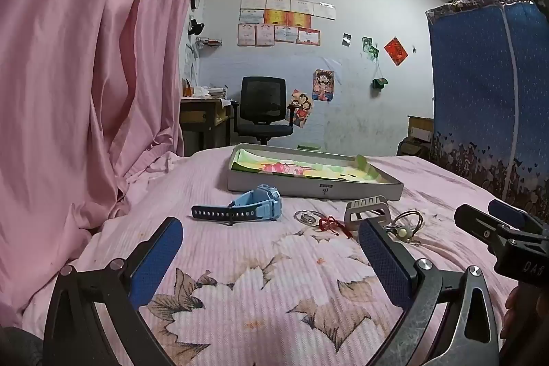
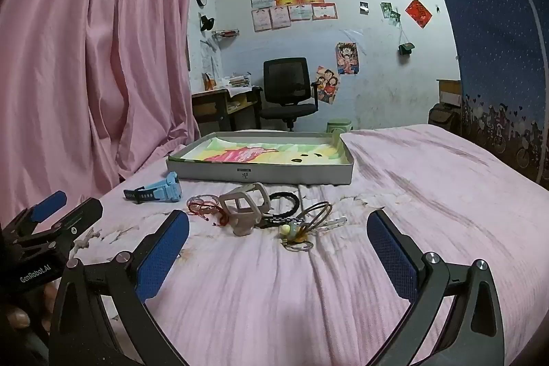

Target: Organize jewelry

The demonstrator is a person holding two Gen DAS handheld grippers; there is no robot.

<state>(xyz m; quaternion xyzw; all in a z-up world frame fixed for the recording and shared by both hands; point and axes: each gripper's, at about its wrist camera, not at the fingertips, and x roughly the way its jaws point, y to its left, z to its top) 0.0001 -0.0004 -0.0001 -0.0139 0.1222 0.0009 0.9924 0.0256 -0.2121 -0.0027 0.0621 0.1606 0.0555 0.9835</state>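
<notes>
A pink floral bedspread (image 2: 343,280) is spread over the bed. On it are laid a shallow grey box (image 2: 260,172), a blue watch (image 2: 161,189), and tangled bracelets (image 2: 291,218) beside a beige watch case (image 2: 245,206).

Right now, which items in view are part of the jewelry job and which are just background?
Job: light blue watch, red string bracelet, beige watch case, black braided bracelet, brown cord loops, shallow grey box.
Background: black office chair, pink curtain, wooden desk.

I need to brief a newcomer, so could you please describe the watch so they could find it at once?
Start at the shallow grey box lying on the pink bedspread. Just in front of its left corner lies the blue watch, apart from the tangled jewelry pile. It is the only light-blue item, with a dark perforated strap.
</notes>
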